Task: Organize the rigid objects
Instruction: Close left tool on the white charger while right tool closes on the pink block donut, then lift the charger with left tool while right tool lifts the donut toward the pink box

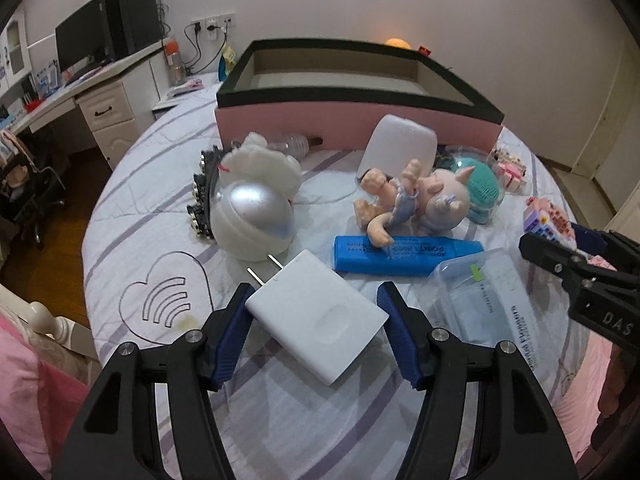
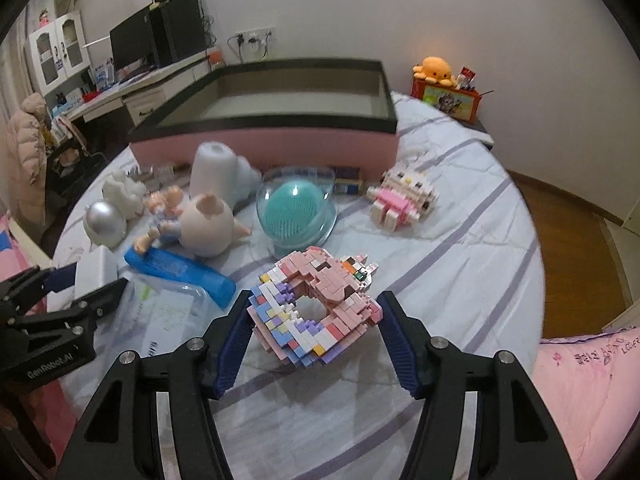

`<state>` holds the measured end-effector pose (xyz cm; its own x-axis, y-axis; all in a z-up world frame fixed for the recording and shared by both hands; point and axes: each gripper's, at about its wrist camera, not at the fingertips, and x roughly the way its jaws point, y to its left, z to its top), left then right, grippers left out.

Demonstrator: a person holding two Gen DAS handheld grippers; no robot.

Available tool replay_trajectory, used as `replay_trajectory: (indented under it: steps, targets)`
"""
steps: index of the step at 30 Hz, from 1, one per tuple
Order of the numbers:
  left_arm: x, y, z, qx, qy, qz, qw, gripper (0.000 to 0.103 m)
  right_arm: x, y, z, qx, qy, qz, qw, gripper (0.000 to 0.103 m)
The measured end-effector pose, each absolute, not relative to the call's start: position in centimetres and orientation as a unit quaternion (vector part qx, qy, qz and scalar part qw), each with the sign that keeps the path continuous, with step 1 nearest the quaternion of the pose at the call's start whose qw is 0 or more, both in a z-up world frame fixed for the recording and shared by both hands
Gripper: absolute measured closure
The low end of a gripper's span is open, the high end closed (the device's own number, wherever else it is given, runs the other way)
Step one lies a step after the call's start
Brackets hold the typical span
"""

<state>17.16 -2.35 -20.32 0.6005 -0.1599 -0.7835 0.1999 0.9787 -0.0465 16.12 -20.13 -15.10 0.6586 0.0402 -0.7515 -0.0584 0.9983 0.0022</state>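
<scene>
On my left gripper (image 2: pixel 86 280) I read the white words "GenRobot.AI", and on my right gripper (image 1: pixel 560 256), seen from the left camera, the letters "DAS". The blue marker (image 1: pixel 404 254) carries the print "POINTLINER", upside down from my side. The clear plastic pack (image 1: pixel 484 300) has small writing that I cannot read.

The jaws of my left gripper (image 1: pixel 316 300) stand wide open around the white charger (image 1: pixel 316 316), which lies flat on the bed (image 1: pixel 160 216) with its two prongs pointing away from me. The left pad is just beside its corner; I cannot tell if it touches. The right pad is apart from it.

The jaws of my right gripper (image 2: pixel 316 300) are also wide, around the pink brick model (image 2: pixel 316 304) on the bed. The pads are close to its sides, but contact is not clear.

The pink box (image 1: pixel 352 92) with a black rim stands open behind all things.
</scene>
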Motion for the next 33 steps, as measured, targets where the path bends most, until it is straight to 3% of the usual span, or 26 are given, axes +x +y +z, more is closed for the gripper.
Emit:
replay_trajectory:
  steps: [8, 18, 25, 33]
  targets:
    - [15.5, -2.2, -15.2, 0.028, 0.364, -0.099, 0.926, 0.039, 13.0, -19.2, -9.7, -0.011, 0.343, 0.012, 0.939, 0.04]
    - [12.8, -1.4, -5.7, 0.029, 0.206, -0.083, 0.975, 0.039, 8.9, -17.5, -1.7, -0.028, 0.217, -0.01, 0.976, 0.04]
    - [12.5, -1.2, -3.3, 0.028, 0.159, -0.092, 0.983, 0.039, 7.9, -17.0, 1.0, -0.021, 0.163, -0.014, 0.986, 0.04]
    - [13.0, -1.6, -2.8, 0.031, 0.145, -0.101, 0.984, 0.039, 8.5, -17.0, 1.2, -0.021, 0.156, -0.011, 0.987, 0.04]
